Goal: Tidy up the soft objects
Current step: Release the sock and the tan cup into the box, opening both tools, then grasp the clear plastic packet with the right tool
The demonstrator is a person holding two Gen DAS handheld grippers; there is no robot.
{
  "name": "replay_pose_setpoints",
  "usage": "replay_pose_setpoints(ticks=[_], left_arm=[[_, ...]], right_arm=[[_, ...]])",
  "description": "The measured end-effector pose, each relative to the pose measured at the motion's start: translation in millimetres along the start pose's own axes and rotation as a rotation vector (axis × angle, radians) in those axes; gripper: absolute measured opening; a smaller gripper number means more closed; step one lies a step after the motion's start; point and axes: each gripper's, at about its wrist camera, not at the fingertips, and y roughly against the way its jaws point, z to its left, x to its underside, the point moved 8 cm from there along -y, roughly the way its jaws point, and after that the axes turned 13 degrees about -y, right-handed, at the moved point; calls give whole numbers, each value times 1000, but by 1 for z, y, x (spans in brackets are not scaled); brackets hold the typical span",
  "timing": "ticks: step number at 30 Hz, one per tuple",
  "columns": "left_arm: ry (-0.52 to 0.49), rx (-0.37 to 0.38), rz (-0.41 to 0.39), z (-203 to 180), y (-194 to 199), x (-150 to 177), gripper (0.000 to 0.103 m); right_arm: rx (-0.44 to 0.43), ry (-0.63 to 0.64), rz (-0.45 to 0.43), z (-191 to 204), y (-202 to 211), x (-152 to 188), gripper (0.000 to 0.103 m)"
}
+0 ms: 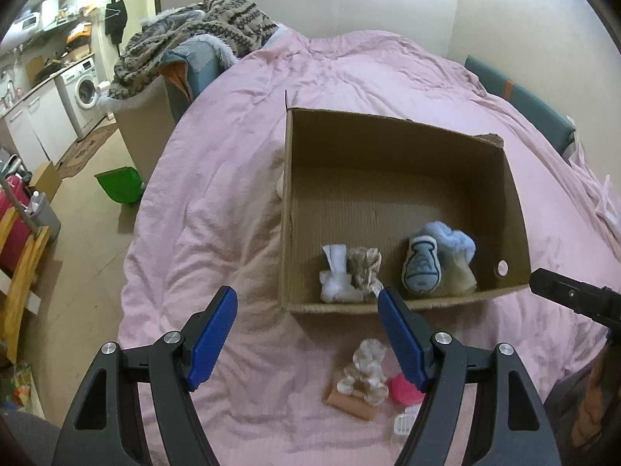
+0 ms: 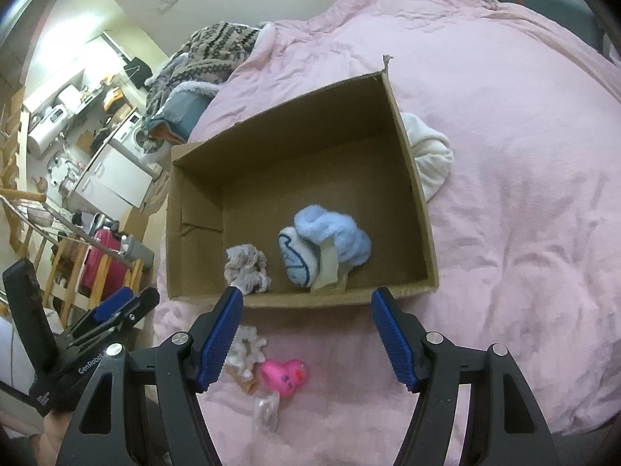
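Observation:
An open cardboard box (image 1: 388,128) (image 2: 411,178) sits on the pink bed cover. Inside lie a blue fluffy slipper toy (image 1: 442,260) (image 2: 326,248), a white scrunched cloth (image 1: 335,275) and a beige scrunchie (image 1: 365,268) (image 2: 246,266). In front of the box lie a cream scrunchie on a brown card (image 1: 363,376) (image 2: 246,349), a pink duck toy (image 1: 403,388) (image 2: 285,378) and a small clear packet (image 2: 267,411). My left gripper (image 1: 308,303) is open and empty above the bed before the box. My right gripper (image 2: 306,306) is open and empty at the box's near wall.
A white cloth bundle (image 2: 429,155) lies beside the box's right wall. A patterned blanket pile (image 1: 194,39) sits at the bed's far left. The floor, a green bin (image 1: 118,184) and a wooden chair (image 1: 19,272) are left of the bed.

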Motion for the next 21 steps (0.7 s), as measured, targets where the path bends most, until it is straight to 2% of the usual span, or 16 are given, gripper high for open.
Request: replay_pose_setpoints(ticks=[14,17,21], left_arm=[[45,-14,35,7,21,30,72],[57,-34,59,10,18,37,72],[90,-27,118,12,8,48,72]], right_arm=[[-8,-6,52,1,6,35,73],[-6,-23,93,-1,-1,42,73],[-17,-65,216,-5,-23,59,73]])
